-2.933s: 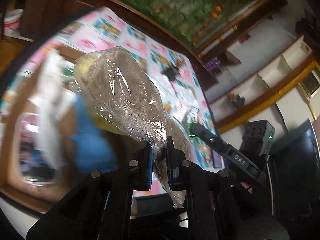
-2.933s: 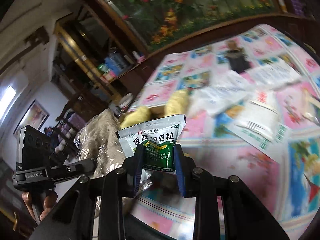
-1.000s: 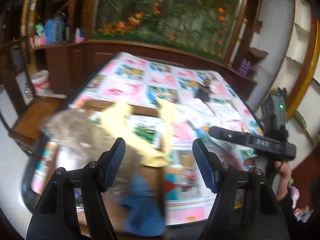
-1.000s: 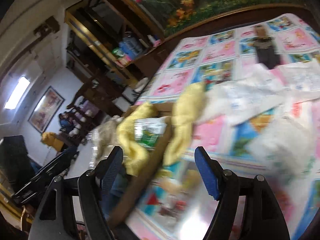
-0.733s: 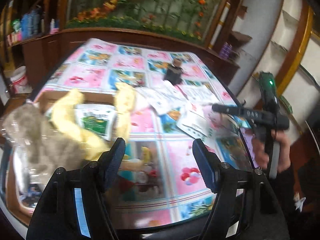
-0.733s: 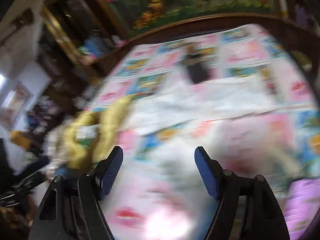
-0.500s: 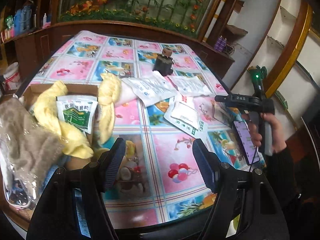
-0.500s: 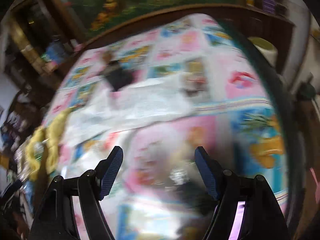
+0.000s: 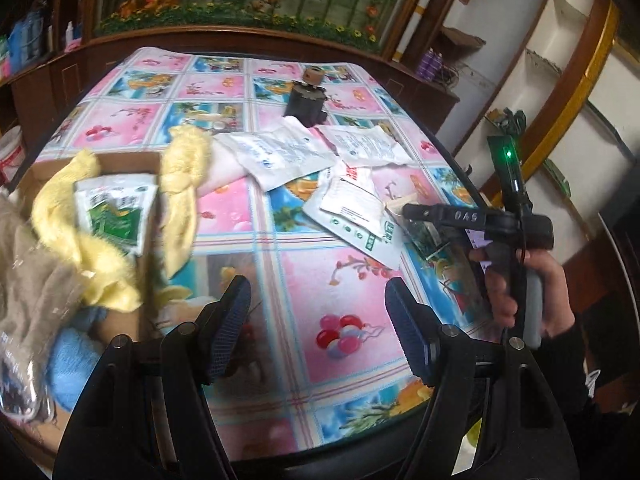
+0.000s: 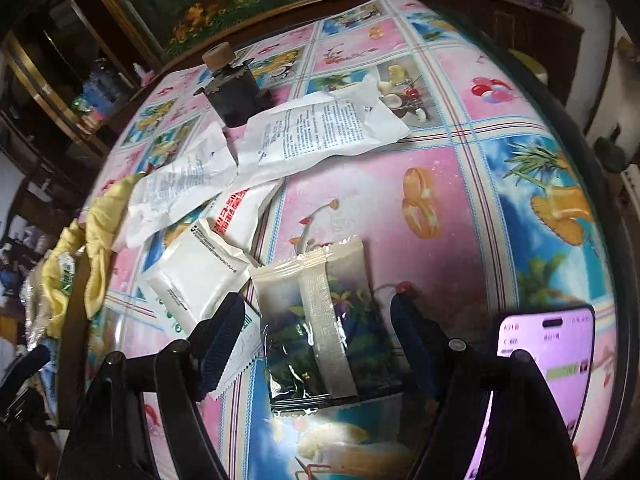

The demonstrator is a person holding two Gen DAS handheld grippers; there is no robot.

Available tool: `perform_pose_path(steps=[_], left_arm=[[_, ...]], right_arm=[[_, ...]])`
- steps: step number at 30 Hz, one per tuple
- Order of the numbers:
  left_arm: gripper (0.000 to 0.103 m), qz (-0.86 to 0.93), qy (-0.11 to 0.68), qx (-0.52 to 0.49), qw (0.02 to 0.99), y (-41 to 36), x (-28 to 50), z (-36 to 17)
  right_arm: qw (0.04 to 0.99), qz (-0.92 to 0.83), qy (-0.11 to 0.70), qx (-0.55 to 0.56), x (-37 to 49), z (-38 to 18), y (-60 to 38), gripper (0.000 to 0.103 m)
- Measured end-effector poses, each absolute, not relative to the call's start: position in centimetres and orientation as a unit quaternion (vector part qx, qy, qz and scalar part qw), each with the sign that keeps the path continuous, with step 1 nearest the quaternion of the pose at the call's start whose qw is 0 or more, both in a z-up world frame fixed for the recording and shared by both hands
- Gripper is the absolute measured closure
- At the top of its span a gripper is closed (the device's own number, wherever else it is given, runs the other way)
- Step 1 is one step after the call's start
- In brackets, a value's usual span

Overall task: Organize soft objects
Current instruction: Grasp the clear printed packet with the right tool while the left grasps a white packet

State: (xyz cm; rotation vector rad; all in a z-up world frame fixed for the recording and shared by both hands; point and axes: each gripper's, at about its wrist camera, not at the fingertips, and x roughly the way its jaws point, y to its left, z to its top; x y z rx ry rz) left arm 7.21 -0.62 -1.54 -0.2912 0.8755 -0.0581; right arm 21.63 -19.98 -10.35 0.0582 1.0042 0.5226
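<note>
The cardboard box (image 9: pixel 120 158) at the table's left holds a yellow cloth (image 9: pixel 60 216), a green-and-white packet (image 9: pixel 114 208), a bagged beige plush (image 9: pixel 28 280) and something soft and blue (image 9: pixel 72 364). My left gripper (image 9: pixel 320 320) hangs open and empty above a pink square of the tablecloth, right of the box. My right gripper (image 10: pixel 316 320) is open too, its fingers either side of a dark green packet (image 10: pixel 316 292) lying flat, pads not touching it. Several white packets (image 10: pixel 320 132) lie scattered behind it. From the left wrist view, the right gripper (image 9: pixel 412 216) is held by a hand (image 9: pixel 516 292).
A dark corked bottle (image 10: pixel 232 88) stands at the far side of the table. A lit phone (image 10: pixel 544 352) lies right of my right gripper, near the rounded table edge (image 10: pixel 592 184). Wooden cabinets (image 9: pixel 52 76) and shelves ring the table.
Both grippers let go of the plush bag and the green-and-white packet, which now lie in the box. Both swung right over the table; the right one now straddles the dark green packet.
</note>
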Motion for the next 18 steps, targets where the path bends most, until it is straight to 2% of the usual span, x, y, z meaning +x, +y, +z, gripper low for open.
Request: perform_pose_path(steps=[4, 5, 8, 10, 12, 18], left_arm=[[0.033, -0.051, 0.442, -0.145, 0.884, -1.4, 10.8, -2.0], [0.033, -0.052, 0.45, -0.147, 0.879, -1.5, 11.7, -2.3], [0.033, -0.066, 0.47, -0.162, 0.865, -2.1, 15.5, -3.1], [0.033, -0.063, 0.479, -0.16, 0.861, -2.5, 18.1, -3.4], [0.033, -0.069, 0.485, -0.159, 0.857, -2.9, 20.3, -3.8], [0.033, -0.051, 0.503, -0.161, 0.847, -2.3, 23.0, -5.8]], right_arm=[[0.857, 0.23, 0.461, 0.015, 20.5, -10.9, -19.3, 0.028], [0.861, 0.224, 0.457, 0.006, 20.0, -10.9, -19.1, 0.032], [0.874, 0.193, 0.446, -0.001, 19.4, -10.9, -19.0, 0.058], [0.875, 0.193, 0.444, 0.008, 20.0, -10.8, -19.1, 0.061], [0.874, 0.195, 0.445, 0.022, 20.8, -10.7, -19.4, 0.07], [0.875, 0.198, 0.441, 0.03, 20.6, -10.7, -19.2, 0.075]])
